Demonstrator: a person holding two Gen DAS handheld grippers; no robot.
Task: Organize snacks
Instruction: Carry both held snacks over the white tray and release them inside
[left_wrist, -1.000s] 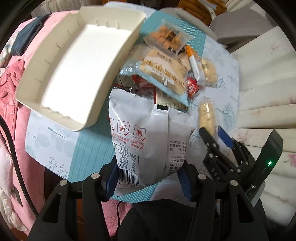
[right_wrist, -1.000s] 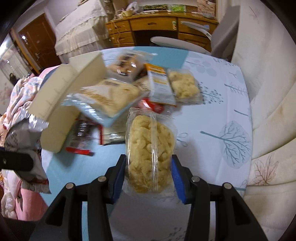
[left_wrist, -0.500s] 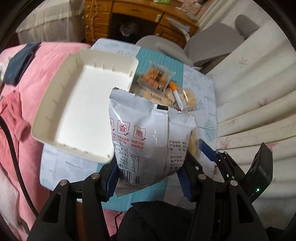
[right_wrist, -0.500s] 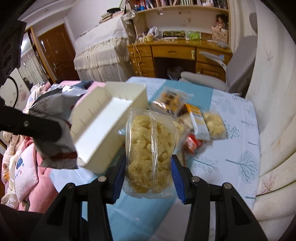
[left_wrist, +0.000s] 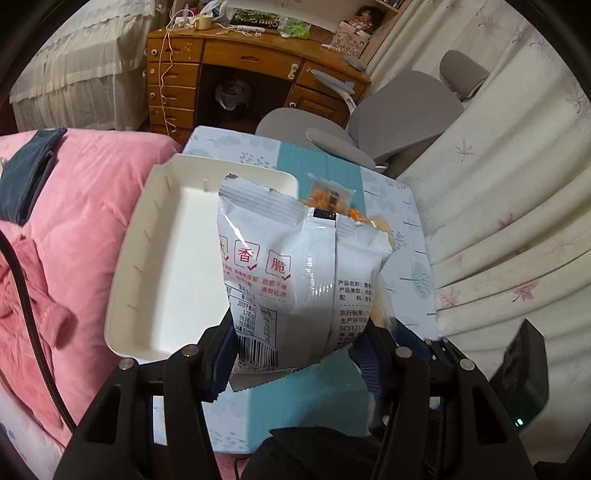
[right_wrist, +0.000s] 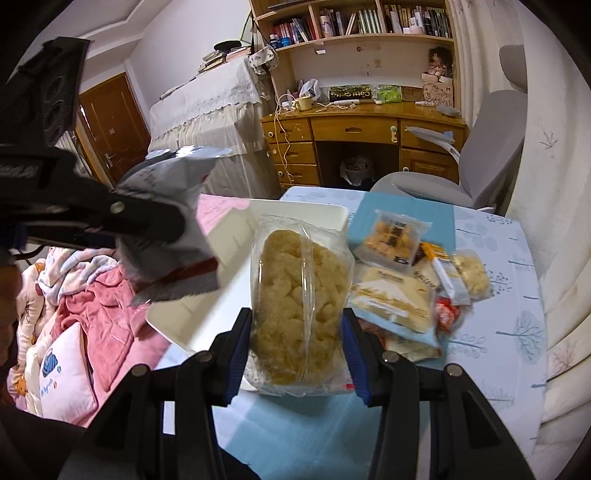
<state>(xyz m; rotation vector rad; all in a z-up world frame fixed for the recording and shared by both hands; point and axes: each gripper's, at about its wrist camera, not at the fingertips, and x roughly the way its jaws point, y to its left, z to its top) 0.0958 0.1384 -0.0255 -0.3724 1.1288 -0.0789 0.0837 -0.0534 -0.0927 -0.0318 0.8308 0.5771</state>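
So both grabbers are loaded and hanging up over the table, looks like the carry-to-the-tray step.

Left gripper (left_wrist: 295, 354) is pinched on a silver foil snack bag with red print (left_wrist: 295, 266), over the empty white rectangular plastic tray (left_wrist: 177, 266); right gripper (right_wrist: 295, 332) squeezes a clear packet of pale puffed crackers (right_wrist: 299, 295). Next I'd guess lower each into the tray and let go. Only the right view shows the leftover snack pile (right_wrist: 406, 291) beside the tray on the blue-and-white tablecloth (right_wrist: 498, 332); the foil bag mostly hides it from the left.

Table (right_wrist: 498, 236) with tray (right_wrist: 314, 212), snack packets (right_wrist: 395, 302)
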